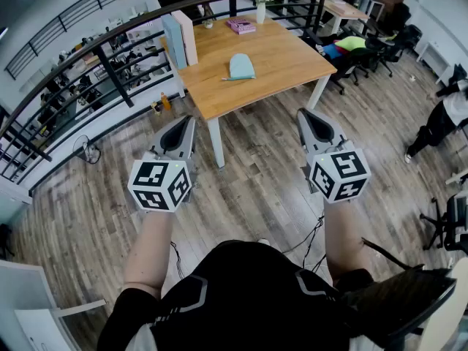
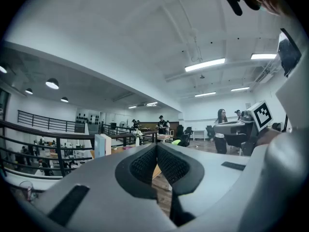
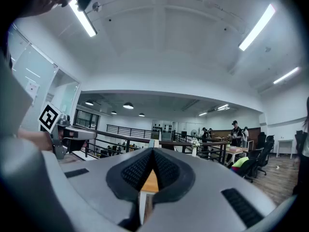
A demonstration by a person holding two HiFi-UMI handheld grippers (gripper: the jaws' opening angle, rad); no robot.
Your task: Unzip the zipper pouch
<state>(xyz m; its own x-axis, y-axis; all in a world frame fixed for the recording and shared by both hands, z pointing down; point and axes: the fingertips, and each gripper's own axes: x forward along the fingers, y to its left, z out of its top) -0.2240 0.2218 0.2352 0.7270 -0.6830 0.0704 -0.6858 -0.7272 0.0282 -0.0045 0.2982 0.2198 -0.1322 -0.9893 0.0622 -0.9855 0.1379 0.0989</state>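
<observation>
A light blue zipper pouch lies flat near the middle of a wooden table, far ahead of me. My left gripper is held over the floor, short of the table's near corner, its jaws shut and empty. My right gripper hovers level with it on the other side of the white table leg, jaws also shut on nothing. Neither gripper touches the pouch or the table. In the gripper views only the table's edge shows between the pads.
On the table stand upright books at the left edge, a pink book and a white vase of flowers at the back. A black railing runs behind and to the left. Office chairs and seated people are at the right. Wood floor lies below.
</observation>
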